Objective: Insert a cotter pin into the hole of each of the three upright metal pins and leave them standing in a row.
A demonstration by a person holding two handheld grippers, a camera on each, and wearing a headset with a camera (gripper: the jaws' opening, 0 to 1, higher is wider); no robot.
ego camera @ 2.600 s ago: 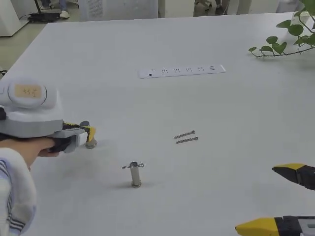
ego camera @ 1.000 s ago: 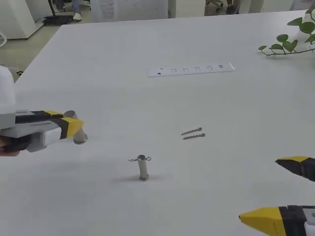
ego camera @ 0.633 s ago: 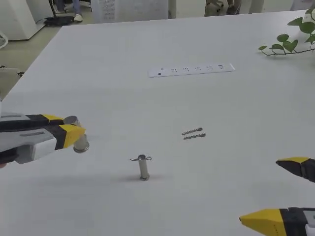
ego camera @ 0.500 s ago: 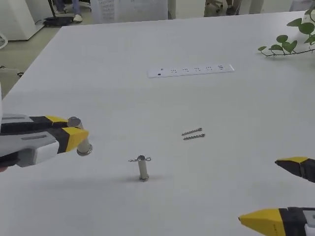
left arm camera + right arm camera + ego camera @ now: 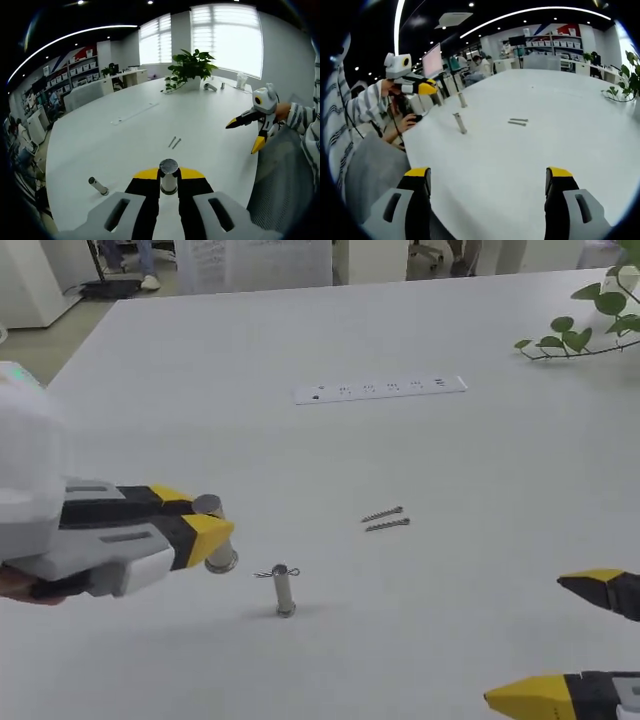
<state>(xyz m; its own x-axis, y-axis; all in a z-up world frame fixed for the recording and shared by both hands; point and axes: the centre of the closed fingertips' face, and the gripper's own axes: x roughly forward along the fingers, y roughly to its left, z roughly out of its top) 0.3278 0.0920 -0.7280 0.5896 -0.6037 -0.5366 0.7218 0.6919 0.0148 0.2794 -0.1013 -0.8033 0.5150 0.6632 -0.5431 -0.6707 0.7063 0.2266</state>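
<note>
My left gripper (image 5: 203, 517) is shut on a metal pin (image 5: 208, 506), held upright above the table; its round head (image 5: 168, 167) shows between the yellow jaw tips. Just right of it stands a second pin (image 5: 282, 592) with a cotter pin through its hole. A third pin (image 5: 98, 186) stands on the table beside the left jaws and appears as the farther pin (image 5: 462, 100) in the right gripper view. Two loose cotter pins (image 5: 385, 520) lie side by side mid-table. My right gripper (image 5: 540, 640) hangs open at the near right with nothing between its jaws.
A white power strip (image 5: 380, 390) lies across the far middle of the white table (image 5: 450, 470). Plant leaves (image 5: 575, 325) reach in at the far right corner. The table's left edge runs along the floor at far left.
My left gripper has lifted its pin off the table and carried it right, close to the pin with the cotter pin. The right gripper has stayed open in place.
</note>
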